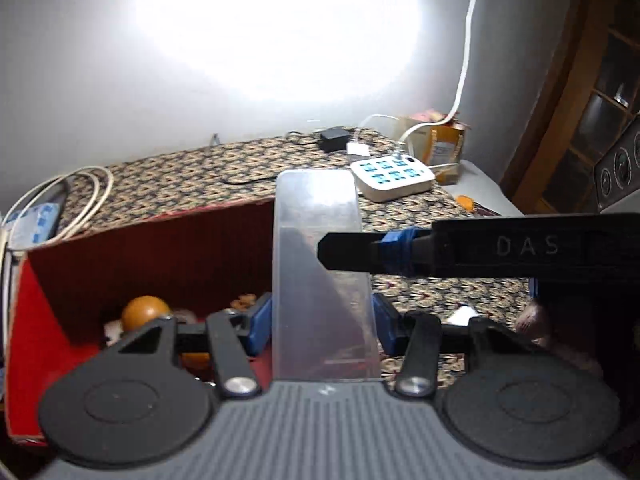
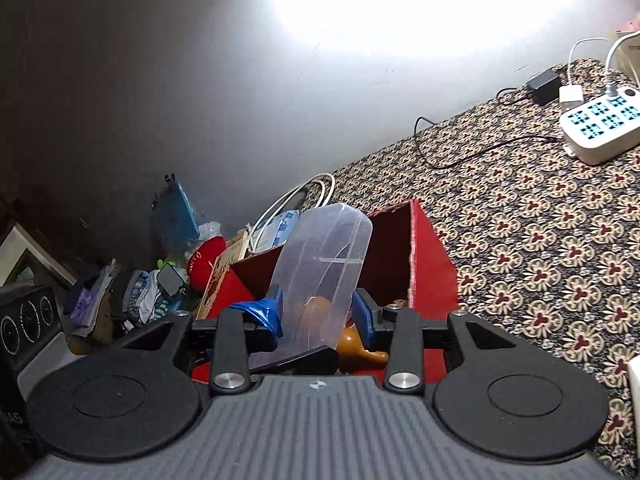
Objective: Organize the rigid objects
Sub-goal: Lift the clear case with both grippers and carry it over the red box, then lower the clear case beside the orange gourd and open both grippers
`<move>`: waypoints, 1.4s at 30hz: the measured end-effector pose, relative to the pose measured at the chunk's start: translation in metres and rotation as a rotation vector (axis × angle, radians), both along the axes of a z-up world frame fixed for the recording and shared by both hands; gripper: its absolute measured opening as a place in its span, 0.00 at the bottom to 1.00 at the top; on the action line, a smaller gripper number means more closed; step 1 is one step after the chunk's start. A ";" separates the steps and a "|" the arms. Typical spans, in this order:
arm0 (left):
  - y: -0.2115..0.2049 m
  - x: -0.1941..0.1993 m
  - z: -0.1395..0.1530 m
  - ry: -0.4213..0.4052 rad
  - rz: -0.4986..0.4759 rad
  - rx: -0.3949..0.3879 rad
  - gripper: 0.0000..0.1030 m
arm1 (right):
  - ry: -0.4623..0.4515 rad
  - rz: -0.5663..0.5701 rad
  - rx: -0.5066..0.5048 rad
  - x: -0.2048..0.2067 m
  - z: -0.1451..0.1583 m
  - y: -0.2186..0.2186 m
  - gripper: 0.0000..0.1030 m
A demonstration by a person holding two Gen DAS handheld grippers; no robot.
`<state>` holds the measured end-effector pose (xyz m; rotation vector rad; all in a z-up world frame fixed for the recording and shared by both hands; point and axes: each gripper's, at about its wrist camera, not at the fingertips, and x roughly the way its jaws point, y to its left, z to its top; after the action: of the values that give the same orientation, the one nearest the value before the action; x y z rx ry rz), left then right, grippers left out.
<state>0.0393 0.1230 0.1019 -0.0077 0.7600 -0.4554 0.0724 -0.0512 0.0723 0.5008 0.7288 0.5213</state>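
Orange ball (image 1: 145,312) inside box (image 1: 36,312)

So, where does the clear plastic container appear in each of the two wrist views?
Left wrist view: the clear plastic container stands at centre, between the left gripper jaws, right of the red box.
Right wrist view: it leans at centre between the right gripper jaws, over the red box.
Shared landmark: the white power strip on the patterned cloth.

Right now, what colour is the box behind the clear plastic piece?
Red, with a darker inside. The box shows best in the right wrist view, behind the clear plastic piece.
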 end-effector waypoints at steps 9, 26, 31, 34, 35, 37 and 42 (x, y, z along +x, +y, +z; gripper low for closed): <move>0.057 0.041 -0.035 0.107 0.107 -0.041 0.49 | 0.156 0.061 -0.009 0.043 -0.036 0.045 0.22; 0.068 0.066 -0.078 0.204 0.165 0.035 0.54 | 0.111 0.091 -0.273 0.061 -0.059 0.092 0.22; 0.064 0.068 -0.078 0.218 0.174 0.081 0.56 | 0.097 0.079 -0.294 0.059 -0.060 0.092 0.21; 0.061 0.069 -0.078 0.219 0.172 0.112 0.57 | 0.099 0.082 -0.297 0.060 -0.060 0.092 0.21; 0.060 0.069 -0.078 0.219 0.171 0.119 0.57 | 0.099 0.085 -0.294 0.060 -0.060 0.093 0.21; 0.061 0.070 -0.078 0.221 0.175 0.127 0.58 | 0.096 0.086 -0.290 0.059 -0.060 0.092 0.21; 0.059 0.070 -0.079 0.220 0.180 0.140 0.60 | 0.089 0.083 -0.285 0.058 -0.060 0.092 0.20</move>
<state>0.1090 0.1820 0.0234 0.0046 0.9971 -0.2314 0.1302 0.0412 0.0123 0.2298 0.8958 0.4650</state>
